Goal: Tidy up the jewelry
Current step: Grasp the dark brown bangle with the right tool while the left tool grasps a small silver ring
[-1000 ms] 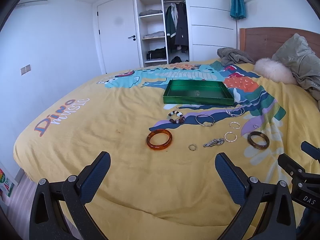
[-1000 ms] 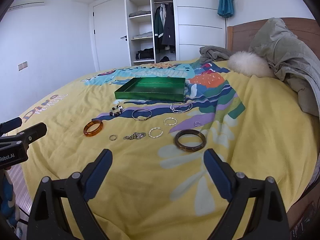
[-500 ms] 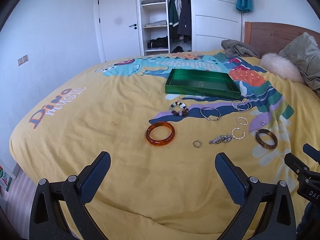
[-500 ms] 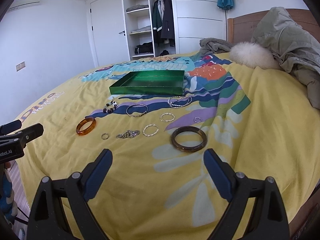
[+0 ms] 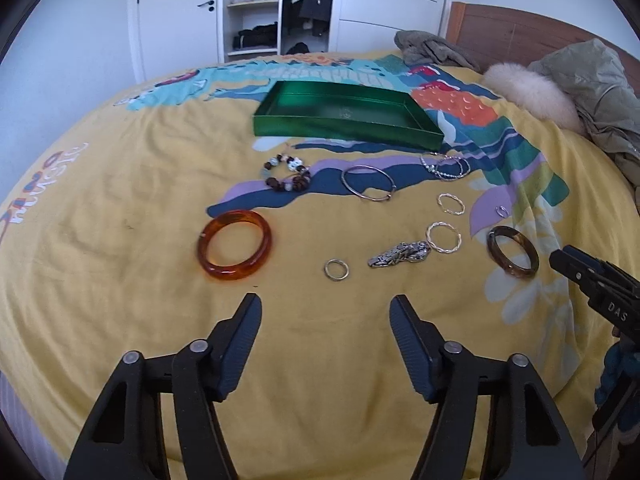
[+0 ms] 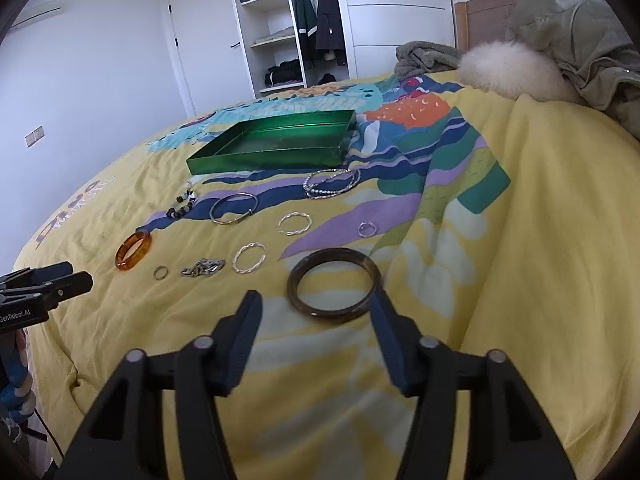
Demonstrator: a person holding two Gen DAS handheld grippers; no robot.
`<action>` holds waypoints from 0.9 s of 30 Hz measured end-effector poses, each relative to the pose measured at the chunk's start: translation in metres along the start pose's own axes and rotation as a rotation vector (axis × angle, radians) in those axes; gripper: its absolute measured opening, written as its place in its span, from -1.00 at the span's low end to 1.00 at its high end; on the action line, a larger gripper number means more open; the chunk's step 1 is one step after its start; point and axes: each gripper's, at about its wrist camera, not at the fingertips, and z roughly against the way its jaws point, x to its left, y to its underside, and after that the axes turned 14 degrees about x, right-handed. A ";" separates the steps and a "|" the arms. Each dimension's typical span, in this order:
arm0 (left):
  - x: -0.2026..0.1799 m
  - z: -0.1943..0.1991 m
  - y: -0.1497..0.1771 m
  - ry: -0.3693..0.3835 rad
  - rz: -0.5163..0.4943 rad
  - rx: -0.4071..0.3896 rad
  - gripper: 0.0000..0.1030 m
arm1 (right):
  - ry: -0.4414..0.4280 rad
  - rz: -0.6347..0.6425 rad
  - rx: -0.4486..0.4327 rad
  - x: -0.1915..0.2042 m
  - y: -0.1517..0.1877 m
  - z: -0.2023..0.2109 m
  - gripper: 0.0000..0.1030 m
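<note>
This is a home bedroom: a bed under a yellow cartoon-print duvet, a wooden headboard behind it, and an open white wardrobe with folded clothes on shelves and hanging jackets beside a white door.

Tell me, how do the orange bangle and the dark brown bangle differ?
The orange bangle is bright, see-through amber; the dark brown bangle is mottled and nearly opaque. The orange one looks chunkier, the brown one slimmer. Orange lies at the left end of the spread, brown at the right. Both lie flat on the yellow bedspread.
</note>
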 end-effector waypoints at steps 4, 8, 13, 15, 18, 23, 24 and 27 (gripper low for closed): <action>-0.003 -0.022 -0.015 0.037 -0.013 0.039 0.06 | 0.002 0.015 0.024 -0.017 -0.021 -0.018 -0.32; -0.005 -0.042 -0.025 0.041 -0.025 0.066 -0.08 | 0.005 0.021 0.066 -0.033 -0.036 -0.041 -0.42; -0.006 -0.061 -0.029 0.032 -0.026 0.101 -0.13 | -0.010 0.011 0.127 -0.047 -0.035 -0.067 -0.43; -0.006 -0.066 -0.029 0.027 -0.027 0.114 -0.17 | -0.013 0.016 0.131 -0.048 -0.034 -0.071 -0.43; -0.005 -0.076 -0.032 0.016 -0.022 0.127 -0.31 | -0.023 0.023 0.137 -0.049 -0.033 -0.077 -0.43; -0.005 -0.084 -0.037 0.004 -0.017 0.128 -0.46 | -0.037 0.033 0.144 -0.051 -0.033 -0.082 -0.43; -0.005 -0.085 -0.036 0.001 -0.018 0.128 -0.48 | -0.038 0.036 0.147 -0.051 -0.033 -0.084 -0.43; -0.005 -0.089 -0.038 -0.004 -0.019 0.127 -0.50 | -0.039 0.049 0.162 -0.048 -0.034 -0.088 -0.43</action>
